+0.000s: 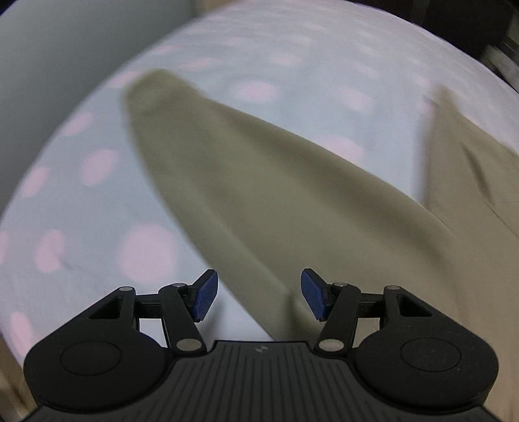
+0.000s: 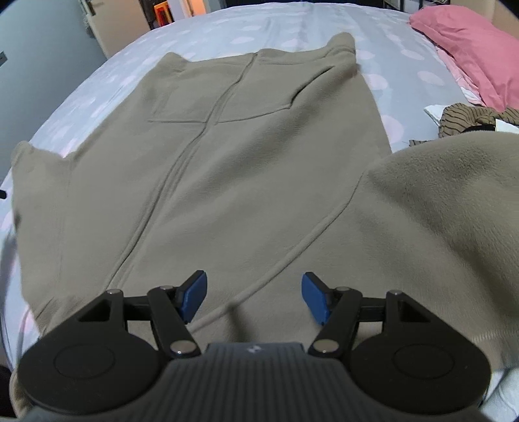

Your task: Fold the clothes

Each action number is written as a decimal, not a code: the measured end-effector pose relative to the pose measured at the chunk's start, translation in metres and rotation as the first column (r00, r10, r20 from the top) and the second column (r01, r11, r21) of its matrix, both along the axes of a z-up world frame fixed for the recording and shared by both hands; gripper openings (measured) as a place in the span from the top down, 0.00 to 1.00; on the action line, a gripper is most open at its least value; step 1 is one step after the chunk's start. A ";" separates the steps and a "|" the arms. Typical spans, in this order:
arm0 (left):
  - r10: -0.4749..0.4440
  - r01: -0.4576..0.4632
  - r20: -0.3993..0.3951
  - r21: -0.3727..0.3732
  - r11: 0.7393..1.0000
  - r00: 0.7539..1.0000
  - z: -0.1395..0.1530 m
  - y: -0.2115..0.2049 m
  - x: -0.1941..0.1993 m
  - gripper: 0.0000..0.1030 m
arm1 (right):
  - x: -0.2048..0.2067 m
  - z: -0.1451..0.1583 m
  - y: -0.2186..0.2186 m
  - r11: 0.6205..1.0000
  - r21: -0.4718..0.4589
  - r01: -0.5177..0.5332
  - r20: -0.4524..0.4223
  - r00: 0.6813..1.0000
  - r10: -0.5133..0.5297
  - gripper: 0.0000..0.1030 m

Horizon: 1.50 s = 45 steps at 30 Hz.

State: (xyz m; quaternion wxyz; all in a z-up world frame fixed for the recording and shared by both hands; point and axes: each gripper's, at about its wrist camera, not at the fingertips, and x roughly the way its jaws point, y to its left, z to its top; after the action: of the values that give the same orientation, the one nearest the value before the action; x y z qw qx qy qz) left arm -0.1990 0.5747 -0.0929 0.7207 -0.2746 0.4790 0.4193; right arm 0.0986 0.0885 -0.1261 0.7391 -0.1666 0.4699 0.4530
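On my left wrist view, the left gripper (image 1: 259, 293) is spread wide with nothing between its blue pads (image 1: 205, 296). It hangs over the bed sheet (image 1: 81, 211), pale blue with pink dots. A long sleeve (image 1: 233, 181) of the khaki fleece (image 1: 470, 181) runs from the near right, under the gap between my fingers, to its cuff at the far left. The picture is blurred, so I cannot tell whether the pads touch the cloth. The body of the garment fills the right edge.

On my right wrist view, the right gripper (image 2: 254, 298) is also wide apart and holds nothing. It sits low over the fleece (image 2: 227, 155), which lies spread flat on the sheet (image 2: 382, 55), its center seam running from near to far and pocket seams showing at the far end. One sleeve stub (image 2: 35, 172) sticks out at the left. At the near right a part of the fleece is bunched up in a raised fold (image 2: 447, 201). Beyond it, at the right, lies a striped garment (image 2: 470, 118), and farther right a pink pillow (image 2: 467, 48). A doorway (image 2: 181, 13) shows at the far left.
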 end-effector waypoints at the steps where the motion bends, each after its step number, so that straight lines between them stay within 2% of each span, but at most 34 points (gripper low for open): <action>1: -0.044 0.044 0.006 -0.021 0.999 0.999 0.002 -0.016 0.006 0.46 | -0.003 0.002 -0.004 1.000 -0.003 0.001 -0.002 1.000 -0.001 0.34; 6: -0.215 0.229 0.121 -0.122 0.966 0.969 0.007 -0.100 0.017 0.46 | -0.011 0.011 -0.027 1.000 0.006 -0.003 -0.036 0.999 0.004 0.34; 9: -0.340 0.353 0.130 -0.100 0.930 0.932 0.008 -0.148 0.019 0.46 | -0.025 0.019 -0.043 0.999 0.039 -0.038 -0.044 0.998 0.039 0.34; 12: -0.432 0.443 0.129 -0.065 0.894 0.892 0.014 -0.188 0.018 0.46 | -0.047 0.026 -0.056 0.991 0.073 -0.114 -0.014 0.993 0.116 0.34; 16: -0.551 0.561 0.185 -0.004 0.828 0.814 0.024 -0.235 0.009 0.46 | -0.080 0.033 -0.071 0.965 0.138 -0.224 0.007 0.974 0.226 0.36; 17: -0.582 0.593 0.200 0.008 0.805 0.788 0.026 -0.246 0.008 0.46 | -0.090 0.035 -0.075 0.953 0.154 -0.262 0.015 0.965 0.263 0.36; 20: -0.686 0.699 0.219 0.026 0.715 0.693 0.027 -0.274 0.008 0.46 | -0.120 0.040 -0.084 0.903 0.185 -0.389 0.035 0.920 0.390 0.36; 23: -0.784 0.799 0.211 0.022 0.601 0.584 0.021 -0.299 0.011 0.46 | -0.146 0.043 -0.091 0.840 0.191 -0.508 0.044 0.859 0.510 0.36; 25: -0.834 0.849 0.190 0.006 0.528 0.518 0.014 -0.319 0.012 0.46 | -0.162 0.042 -0.096 0.786 0.179 -0.592 0.043 0.803 0.595 0.37; 27: -0.871 0.883 0.157 -0.008 0.470 0.465 0.004 -0.337 0.010 0.46 | -0.174 0.036 -0.100 0.735 0.155 -0.660 0.034 0.747 0.664 0.36; 29: -0.902 0.910 0.125 -0.023 0.413 0.413 -0.006 -0.355 0.009 0.46 | -0.183 0.026 -0.103 0.701 0.119 -0.703 0.024 0.708 0.706 0.36; 33: -0.929 0.933 0.084 -0.039 0.357 0.359 -0.019 -0.370 0.008 0.47 | -0.195 0.005 -0.106 0.654 0.029 -0.756 0.020 0.655 0.755 0.36; 34: -0.934 0.937 0.070 -0.031 0.349 0.350 -0.021 -0.370 0.011 0.48 | -0.198 0.001 -0.109 0.647 -0.001 -0.763 0.031 0.647 0.762 0.37; 35: -0.933 0.935 0.064 -0.027 0.352 0.353 -0.023 -0.370 0.013 0.57 | -0.199 -0.003 -0.111 0.640 -0.028 -0.768 0.047 0.639 0.768 0.38; 36: -0.927 0.931 0.081 -0.036 0.364 0.366 -0.023 -0.366 0.014 0.73 | -0.199 -0.005 -0.110 0.637 -0.045 -0.769 0.060 0.635 0.770 0.47; 37: -0.921 0.926 0.098 -0.045 0.375 0.378 -0.024 -0.362 0.015 0.76 | -0.198 -0.006 -0.110 0.638 -0.054 -0.768 0.071 0.635 0.769 0.64; 38: -0.911 0.919 0.119 -0.053 0.392 0.395 -0.024 -0.358 0.017 0.77 | -0.194 -0.005 -0.110 0.650 -0.044 -0.759 0.075 0.646 0.760 0.72; 39: -0.894 0.906 0.145 -0.059 0.419 0.423 -0.023 -0.350 0.019 0.82 | -0.189 -0.003 -0.109 0.661 -0.034 -0.750 0.080 0.657 0.749 0.75; 43: -0.802 0.829 0.217 -0.093 0.551 0.557 -0.021 -0.316 0.029 0.83 | -0.170 0.003 -0.094 0.714 0.013 -0.700 0.095 0.712 0.696 0.75; 45: -0.783 0.809 0.207 -0.096 0.580 0.586 -0.026 -0.308 0.037 0.80 | -0.156 0.004 -0.082 0.746 0.032 -0.665 0.083 0.746 0.661 0.75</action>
State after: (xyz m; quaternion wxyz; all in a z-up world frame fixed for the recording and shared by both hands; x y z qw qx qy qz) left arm -0.1617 0.2662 -0.1191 0.8361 -0.1227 0.5345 -0.0150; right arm -0.0570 0.0062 -0.1225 0.5500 -0.3156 0.3417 0.6936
